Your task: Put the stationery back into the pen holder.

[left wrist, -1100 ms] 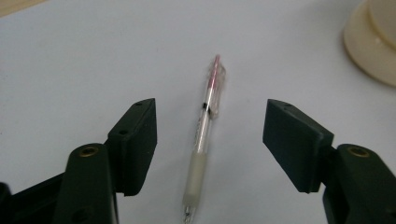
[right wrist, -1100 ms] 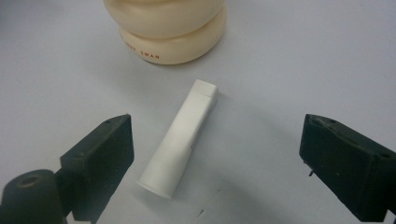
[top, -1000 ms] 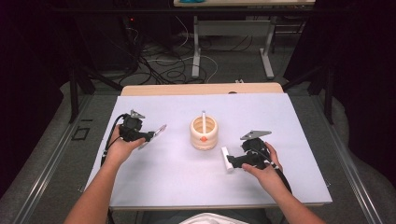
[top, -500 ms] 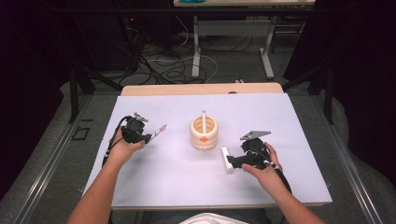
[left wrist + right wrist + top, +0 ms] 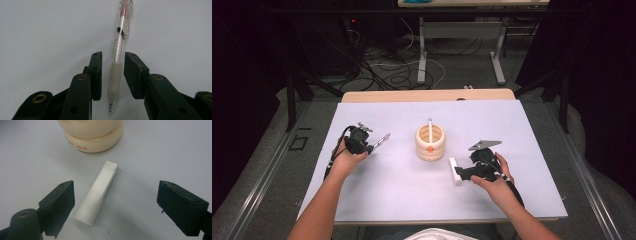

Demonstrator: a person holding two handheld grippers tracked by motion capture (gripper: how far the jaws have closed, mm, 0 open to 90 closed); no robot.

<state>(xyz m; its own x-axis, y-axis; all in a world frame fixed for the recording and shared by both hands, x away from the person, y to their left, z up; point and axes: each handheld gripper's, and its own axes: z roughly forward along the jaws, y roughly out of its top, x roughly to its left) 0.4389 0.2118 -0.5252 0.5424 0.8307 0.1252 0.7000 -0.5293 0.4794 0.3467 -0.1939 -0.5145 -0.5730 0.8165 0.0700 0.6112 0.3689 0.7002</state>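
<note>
A clear pen with a pale rubber grip lies on the white sheet. It runs lengthwise between the pads of my left gripper. The jaws have just been closing on it, and a thin gap shows on both sides, so they stand open. From above, the left gripper is left of the cream ribbed holder, which has a white stick standing in it. My right gripper is wide open around a white tube lying flat just in front of the holder.
The white sheet covers a wooden table whose far edge shows beyond it. Cables and metal table legs lie on the dark floor behind. The right gripper rests near the sheet's front right.
My left gripper has edged slightly along the sheet at the pen. The right hand and the white tube have stayed where they were.
</note>
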